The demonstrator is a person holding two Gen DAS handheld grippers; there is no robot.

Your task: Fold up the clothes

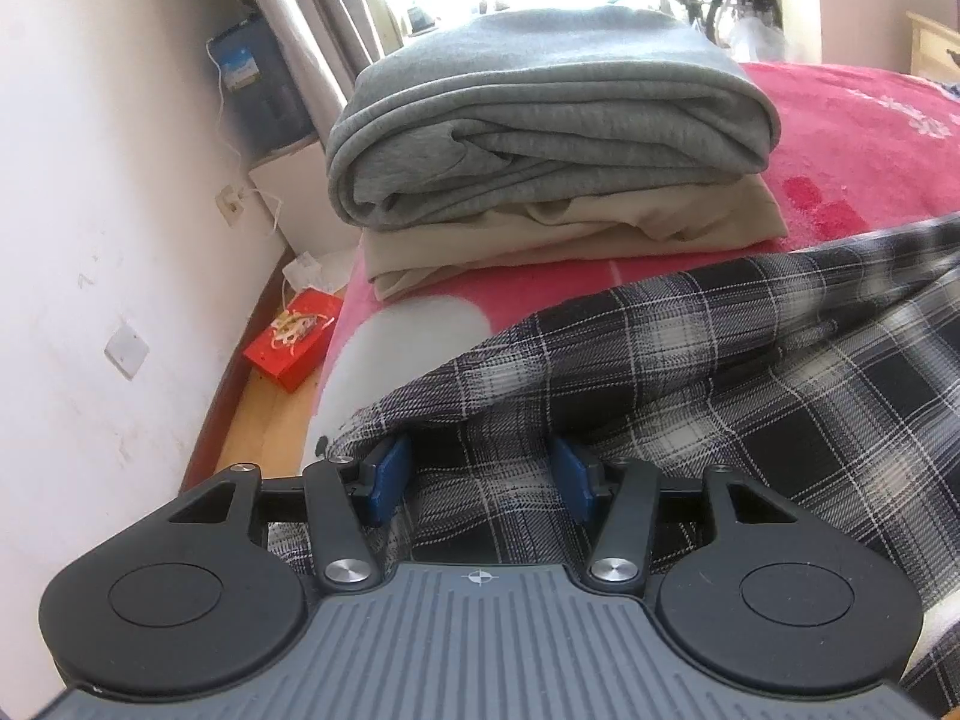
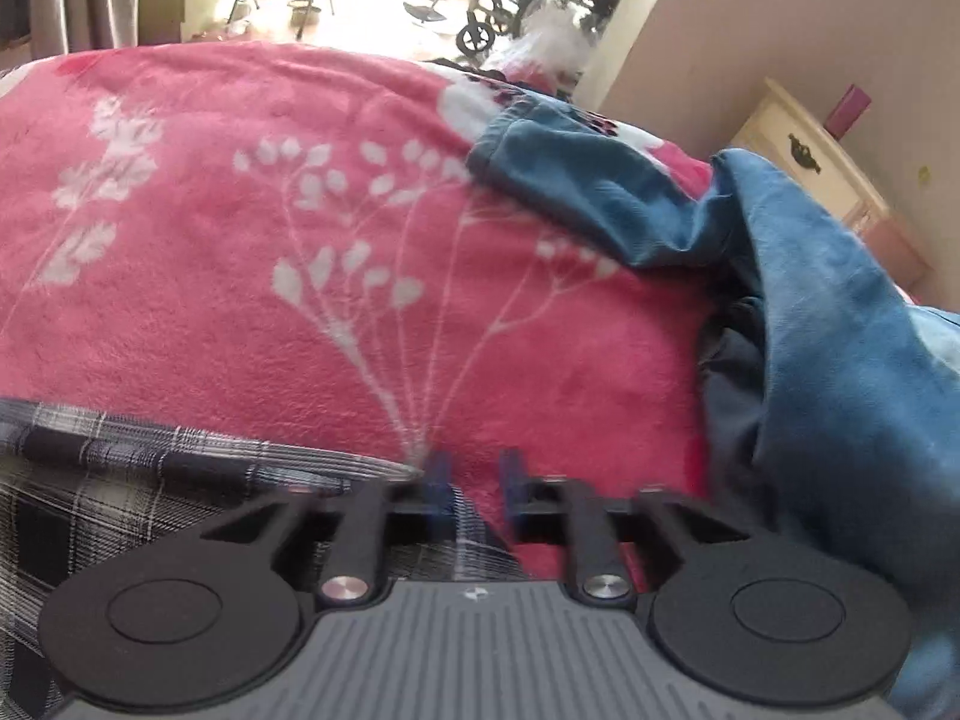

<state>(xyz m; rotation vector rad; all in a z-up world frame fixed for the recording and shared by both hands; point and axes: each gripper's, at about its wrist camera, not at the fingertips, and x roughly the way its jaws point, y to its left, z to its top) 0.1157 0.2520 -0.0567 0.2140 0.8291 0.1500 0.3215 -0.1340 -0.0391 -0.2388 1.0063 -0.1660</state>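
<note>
- Surface: bed under a pink blanket [image 2: 252,300] with a white plant print; it fills the centre of the right wrist view.
- Plaid shirt [image 1: 690,372] lies lower right in the left wrist view.
- Left gripper [image 1: 480,468]: fingers spread, plaid cloth between them and draped over the tips.
- Right gripper [image 2: 474,480]: narrow gap, tips blurred; cannot tell whether it pinches the shirt edge.
- Upper centre: folded grey garment [image 1: 540,120] stacked on a beige one [image 1: 570,234].
- Right edge: crumpled blue garment [image 2: 828,324].
- Left: white wall [image 1: 90,180], red box [image 1: 291,339] on the wood floor.

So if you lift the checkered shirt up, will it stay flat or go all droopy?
Probably droopy: the checkered shirt already lies in soft wrinkles and drapes over the pink blanket. It looks thin, so likely light. It may slide a bit, since the left tool stands open around a fold.
</note>
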